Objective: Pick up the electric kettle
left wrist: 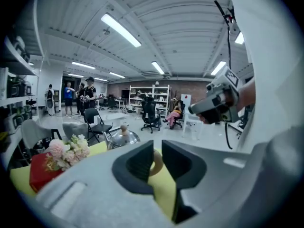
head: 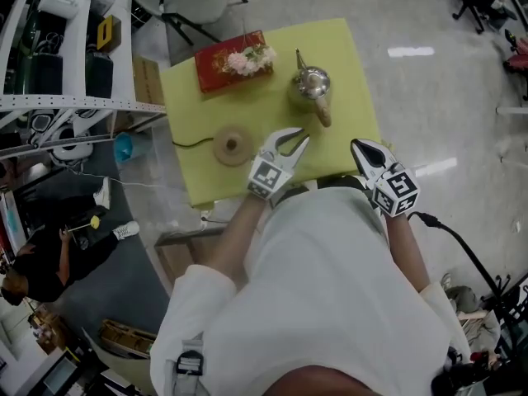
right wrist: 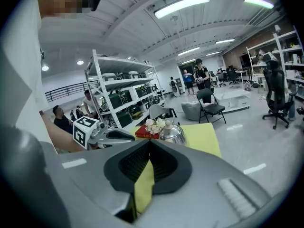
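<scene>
The electric kettle, a rounded pot of polished metal with a thin spout and a tan handle, stands on the matte yellow-green tabletop. It is apart from a flat round tan disc. The left gripper hovers near the kettle, its ribbed black jaws slightly apart and empty. The right gripper has its jaws together.
</scene>
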`<move>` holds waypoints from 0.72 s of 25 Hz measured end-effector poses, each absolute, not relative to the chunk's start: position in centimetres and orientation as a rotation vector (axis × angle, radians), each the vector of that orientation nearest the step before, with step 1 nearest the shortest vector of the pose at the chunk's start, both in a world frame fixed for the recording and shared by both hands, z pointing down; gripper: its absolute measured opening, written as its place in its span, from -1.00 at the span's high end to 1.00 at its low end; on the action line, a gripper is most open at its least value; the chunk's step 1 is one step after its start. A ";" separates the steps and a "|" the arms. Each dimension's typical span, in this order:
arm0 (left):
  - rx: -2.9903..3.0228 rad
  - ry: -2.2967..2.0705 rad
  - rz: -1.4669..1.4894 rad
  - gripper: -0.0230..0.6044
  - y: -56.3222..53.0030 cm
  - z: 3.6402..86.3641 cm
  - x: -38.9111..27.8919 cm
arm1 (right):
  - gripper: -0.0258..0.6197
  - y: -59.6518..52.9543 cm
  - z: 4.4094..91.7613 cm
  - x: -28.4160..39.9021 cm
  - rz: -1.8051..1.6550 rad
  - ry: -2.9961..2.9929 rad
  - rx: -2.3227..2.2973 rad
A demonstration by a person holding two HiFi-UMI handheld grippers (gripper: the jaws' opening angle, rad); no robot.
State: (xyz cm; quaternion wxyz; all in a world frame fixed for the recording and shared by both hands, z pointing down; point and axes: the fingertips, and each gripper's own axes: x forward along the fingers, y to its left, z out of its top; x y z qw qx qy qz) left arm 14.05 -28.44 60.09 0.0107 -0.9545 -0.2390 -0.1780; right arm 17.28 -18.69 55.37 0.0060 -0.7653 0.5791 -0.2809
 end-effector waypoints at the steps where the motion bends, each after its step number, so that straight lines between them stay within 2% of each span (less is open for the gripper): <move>1: -2.987 -0.734 -0.539 0.78 -28.7 59.6 13.7 | 0.91 -18.7 55.2 17.2 -0.873 1.810 -2.400; 5: -3.008 -0.689 -0.511 0.92 -29.6 57.9 12.3 | 0.91 -18.8 55.0 16.3 -0.867 1.803 -2.411; 18: -3.096 -0.714 -0.651 0.92 -28.9 58.7 5.7 | 0.91 -20.1 56.8 8.7 -0.910 1.855 -2.364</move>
